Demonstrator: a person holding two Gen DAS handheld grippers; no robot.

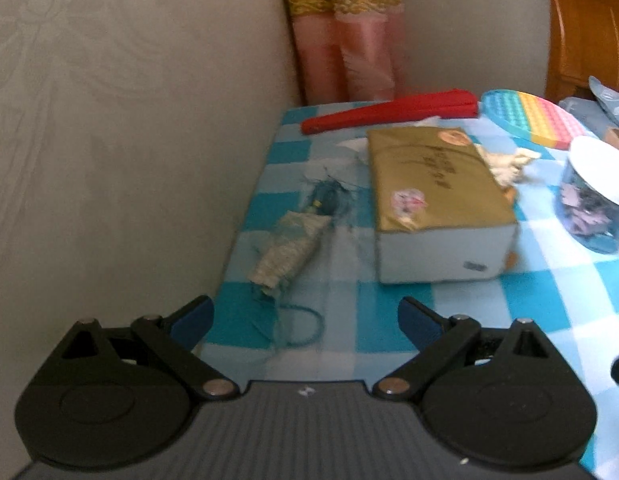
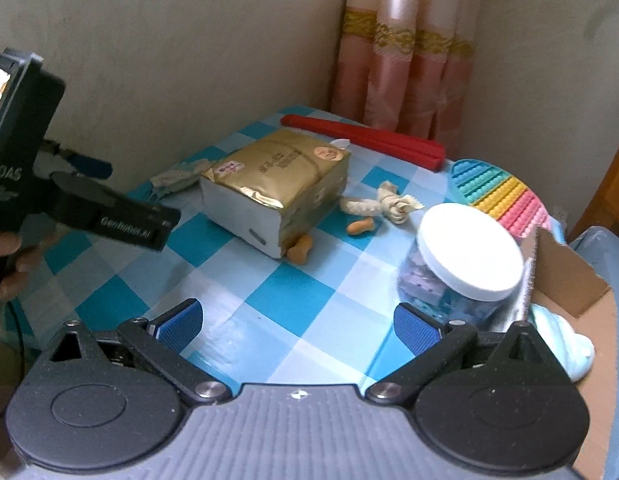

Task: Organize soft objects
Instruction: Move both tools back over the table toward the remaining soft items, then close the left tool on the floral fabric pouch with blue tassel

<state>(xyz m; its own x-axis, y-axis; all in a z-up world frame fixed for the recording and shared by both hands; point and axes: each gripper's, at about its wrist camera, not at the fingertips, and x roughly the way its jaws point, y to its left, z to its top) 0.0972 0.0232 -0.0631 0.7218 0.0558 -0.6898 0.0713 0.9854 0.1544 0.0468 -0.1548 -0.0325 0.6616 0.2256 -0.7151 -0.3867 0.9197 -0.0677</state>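
Left gripper point(image 1: 305, 314) is hovering with jaws apart, empty, over the cloth pouch point(image 1: 287, 246) lying on the desk point(image 1: 529, 300) beside the gold tissue pack point(image 1: 433, 184); right gripper point(image 2: 297, 326) is also waiting spread and empty. Best approach is probably dropping straight down and pinching mid-pouch, clear of the trailing cord. The left gripper's side is reading "GenRobot.AI"; the tissue pack's print is too blurred to read.

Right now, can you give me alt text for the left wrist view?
The open left hand-held gripper hovers over a blue-checked tablecloth, with a small woven pouch just ahead. Beyond lie a gold tissue pack, a red folded fan and a rainbow pop mat.
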